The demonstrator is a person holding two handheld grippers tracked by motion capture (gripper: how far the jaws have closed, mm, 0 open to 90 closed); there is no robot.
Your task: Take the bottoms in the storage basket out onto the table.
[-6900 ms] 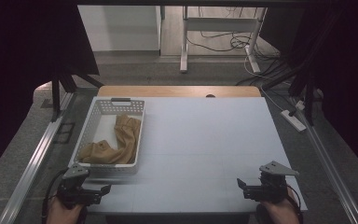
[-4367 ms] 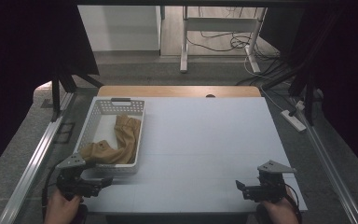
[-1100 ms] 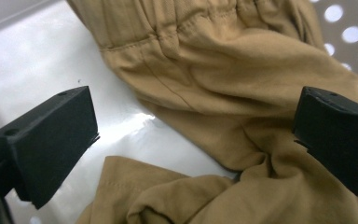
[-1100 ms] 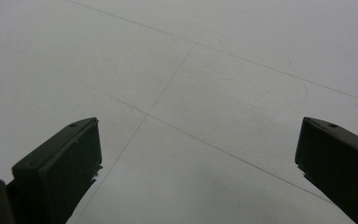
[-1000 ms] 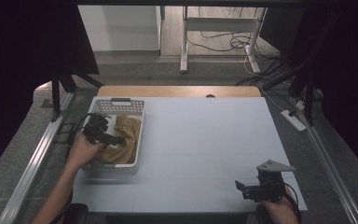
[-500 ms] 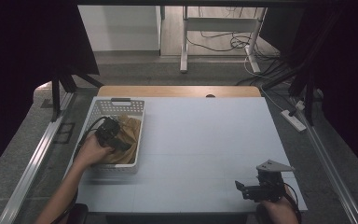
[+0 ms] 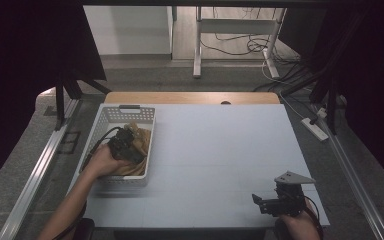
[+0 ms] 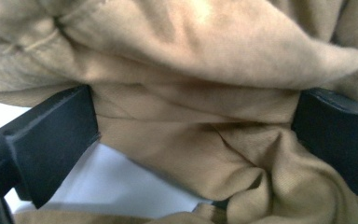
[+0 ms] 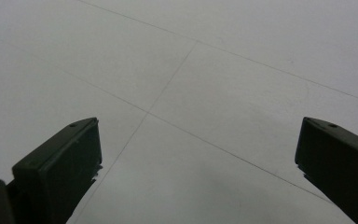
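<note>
On the left side of the pale grey counter (image 7: 220, 150) sits a white plastic basket with little holes in its walls (image 7: 111, 116), and a soft tan cloth, all bunched up, (image 7: 139, 142) lies inside it. The left tongs (image 7: 125, 145) are down in the basket, right on the cloth. In the left gripper view the two black jaws stand wide apart, and a thick fold of the tan cloth (image 8: 191, 116) sits between them, so the left tongs are open and not yet pinching anything. The cloth looks thin and floppy, with many wrinkles, soft folds and a stitched edge near the top. It is piled on itself, so it is hard to tell where its corners are. I think a few things could go wrong from here. If the jaws close on just a thin bit of the fold, the cloth could slip out when it is lifted. If they bite too many layers, the cloth may come up as a lump and stay tangled. The cloth could also catch on the basket's rim and drag the light basket along. Far to the right, near the front edge of the counter, the right tongs (image 7: 275, 202) are held just over the bare top, well away from the basket. Their jaws are wide open too, with nothing between them.
</note>
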